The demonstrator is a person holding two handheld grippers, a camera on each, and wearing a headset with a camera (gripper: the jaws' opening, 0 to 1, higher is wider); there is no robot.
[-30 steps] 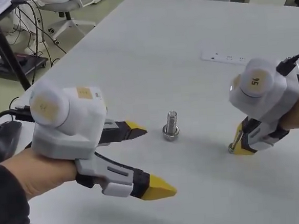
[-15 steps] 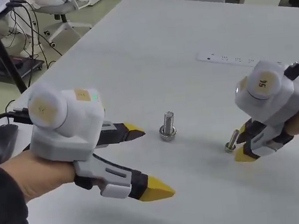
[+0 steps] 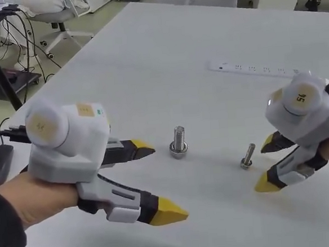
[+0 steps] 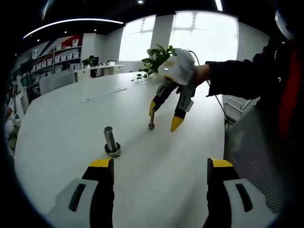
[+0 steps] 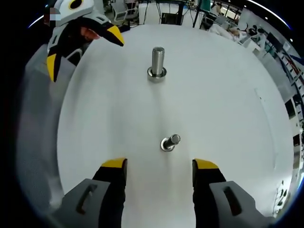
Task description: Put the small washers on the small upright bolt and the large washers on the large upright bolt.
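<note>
1 small bolt [image 5: 169, 142] stands just before the right gripper [image 5: 159, 164].

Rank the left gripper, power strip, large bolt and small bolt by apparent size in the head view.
Left gripper, though nearest the camera; power strip; large bolt; small bolt.

Small bolt [image 3: 247, 156] stands upright beside the parted right tongs [image 3: 263, 167].
</note>
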